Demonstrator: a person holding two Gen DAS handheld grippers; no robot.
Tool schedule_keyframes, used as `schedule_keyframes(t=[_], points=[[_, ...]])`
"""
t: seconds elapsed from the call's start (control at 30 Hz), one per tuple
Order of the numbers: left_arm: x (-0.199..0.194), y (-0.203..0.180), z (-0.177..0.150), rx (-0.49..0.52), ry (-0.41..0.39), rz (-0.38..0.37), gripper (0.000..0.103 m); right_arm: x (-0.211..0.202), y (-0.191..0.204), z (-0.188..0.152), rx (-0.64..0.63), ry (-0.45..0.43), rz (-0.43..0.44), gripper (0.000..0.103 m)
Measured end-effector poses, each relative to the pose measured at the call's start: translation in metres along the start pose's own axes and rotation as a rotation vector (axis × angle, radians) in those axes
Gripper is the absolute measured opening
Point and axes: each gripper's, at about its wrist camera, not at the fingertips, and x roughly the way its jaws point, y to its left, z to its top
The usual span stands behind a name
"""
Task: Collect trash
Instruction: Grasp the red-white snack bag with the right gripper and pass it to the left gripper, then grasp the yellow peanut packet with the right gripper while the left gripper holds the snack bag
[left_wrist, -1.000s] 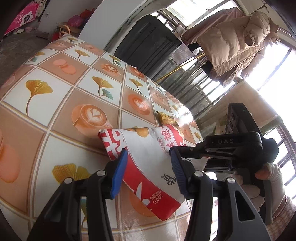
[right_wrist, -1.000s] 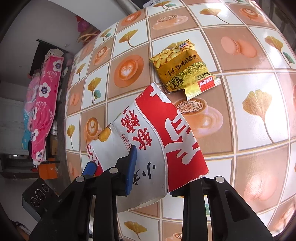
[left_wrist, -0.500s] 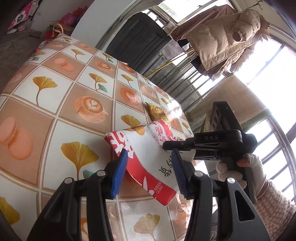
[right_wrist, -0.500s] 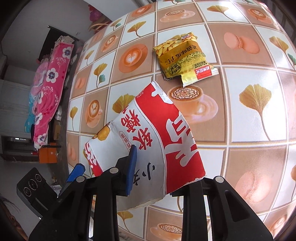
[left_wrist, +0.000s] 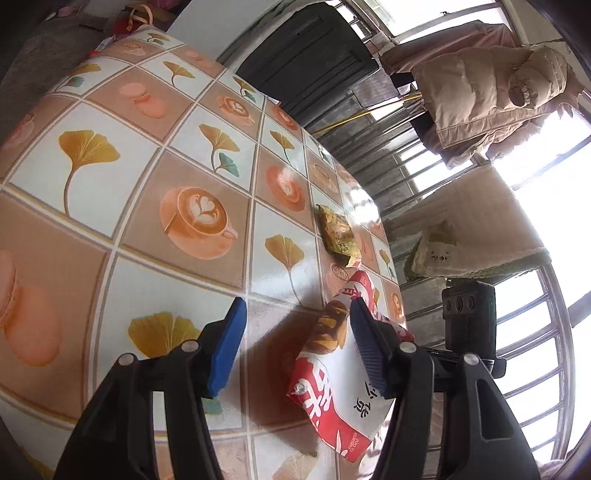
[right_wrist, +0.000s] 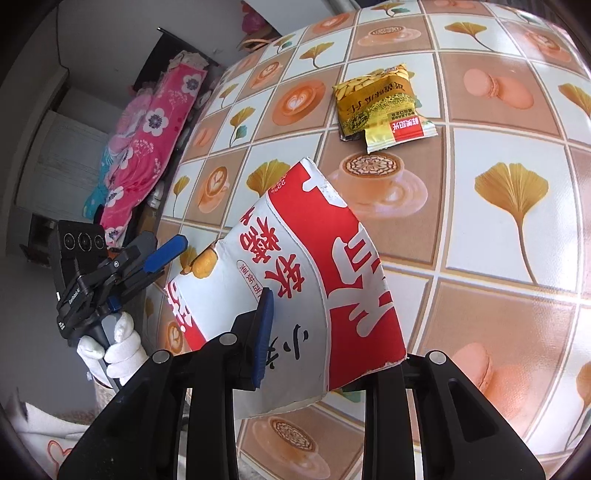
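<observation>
On the worktop (right_wrist: 509, 258), covered by a glossy oilcloth printed with ginkgo leaves, coffee cups and macarons, two pieces of trash are seen. Largest is the red-and-white crumpled snack bag with red lettering (right_wrist: 314, 273), lifted clear of the surface near the worktop's near edge and clamped at its torn lower end by the right gripper (right_wrist: 328, 339); one blue pad is pressed on the white panel, the other finger is hidden behind the bag. It is judged very light, thin and floppy, with a slick film surface: a pinch on a doubled or creased fold is preferred to a single flat layer, which could slide out. No crushing risk is expected; it appears empty.

The left gripper (left_wrist: 295, 347) is seen with its jaws opening; its right pad lies against the bag's side, the left pad stands well apart, so nothing is pinched there.

Smaller, the yellow foil snack wrapper with a torn red-labelled flap (right_wrist: 380, 107) lies flat on the worktop, well beyond the held bag. It is judged equally light and slippery; lying flat, it gives little to bite on. The raised torn flap or a lifted edge is the likely place for a hold, with one finger slid under.
</observation>
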Motion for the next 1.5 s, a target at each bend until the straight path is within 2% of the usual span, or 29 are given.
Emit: schedule_keyframes(t=[0.13,0.23,0.33,0.47,0.57,0.67,0.8,0.9,0.97,1.13,1.2,1.27,1.33,1.47,1.5], points=[[0.033,-0.013,-0.009,0.001,0.147,-0.025,0.056,-0.006,-0.005,-0.007,-0.105,-0.015,0.038,0.026],[0.047,-0.021,-0.020,0.013,0.222,-0.041,0.055,-0.010,-0.014,-0.012,-0.149,-0.025,0.086,0.029],[0.053,-0.031,-0.026,0.037,0.249,-0.036,0.055,-0.013,-0.024,-0.015,-0.169,-0.029,0.132,0.033],[0.061,-0.040,-0.031,0.058,0.271,-0.011,0.039,-0.018,-0.033,-0.015,-0.165,-0.047,0.163,0.035],[0.059,-0.045,-0.033,0.077,0.242,-0.008,0.035,-0.022,-0.036,-0.013,-0.149,-0.054,0.146,0.041],[0.051,-0.044,-0.031,0.073,0.205,-0.010,0.031,-0.035,-0.048,-0.008,-0.107,-0.069,0.131,0.053],[0.031,-0.035,-0.028,0.067,0.131,0.022,0.028,-0.062,-0.062,0.004,-0.025,-0.167,0.117,0.057],[0.015,-0.025,-0.024,0.038,0.067,0.039,0.025,-0.062,-0.058,0.024,0.000,-0.251,0.000,0.063],[0.008,-0.019,-0.019,0.012,0.027,0.051,0.024,-0.058,-0.055,0.037,0.004,-0.281,-0.056,0.063],[0.000,-0.009,-0.008,-0.021,-0.064,0.099,0.024,-0.033,-0.039,0.070,-0.023,-0.291,-0.193,0.068],[-0.001,-0.009,-0.004,-0.021,-0.096,0.122,0.024,-0.020,-0.038,0.082,-0.016,-0.286,-0.210,0.068],[-0.001,-0.007,0.001,-0.021,-0.112,0.131,0.024,-0.011,-0.039,0.092,0.003,-0.283,-0.226,0.066],[0.000,-0.006,0.005,-0.018,-0.122,0.141,0.024,-0.002,-0.039,0.100,0.008,-0.269,-0.262,0.053],[0.004,-0.009,0.009,-0.007,-0.133,0.156,0.024,0.008,-0.037,0.107,-0.006,-0.256,-0.334,0.039],[0.005,-0.009,0.009,-0.003,-0.136,0.160,0.024,0.010,-0.036,0.107,-0.011,-0.250,-0.342,0.028]])
